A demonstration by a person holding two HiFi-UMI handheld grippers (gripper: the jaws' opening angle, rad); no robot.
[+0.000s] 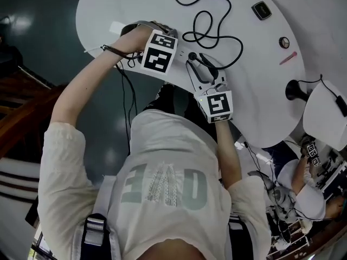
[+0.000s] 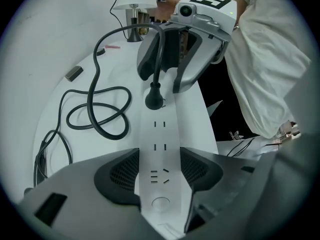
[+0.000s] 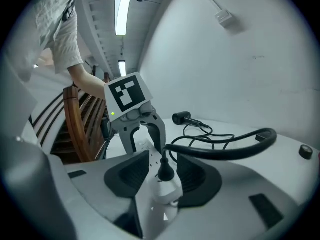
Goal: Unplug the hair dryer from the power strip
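Note:
A white power strip [image 2: 161, 134] lies on the white table [image 1: 255, 91] near its front edge. My left gripper [image 2: 159, 171] points steeply down over one end, its pads pressed on the strip's two sides. One black plug [image 3: 165, 170] stands in the strip's other end, and its thick black cord [image 2: 100, 119] loops away across the table. My right gripper [image 3: 164, 176] straddles that end with the plug between its jaws; a gap shows on each side of the plug. The black hair dryer [image 3: 182, 118] lies farther back.
A table lamp [image 1: 324, 112] stands at the right, with a pink pen [image 1: 288, 58], a round knob [image 1: 284, 42] and a small dark device [image 1: 261, 10] nearby. Thin cables hang off the table's left edge [image 1: 126, 85]. A wooden chair [image 3: 75, 129] is beside the table.

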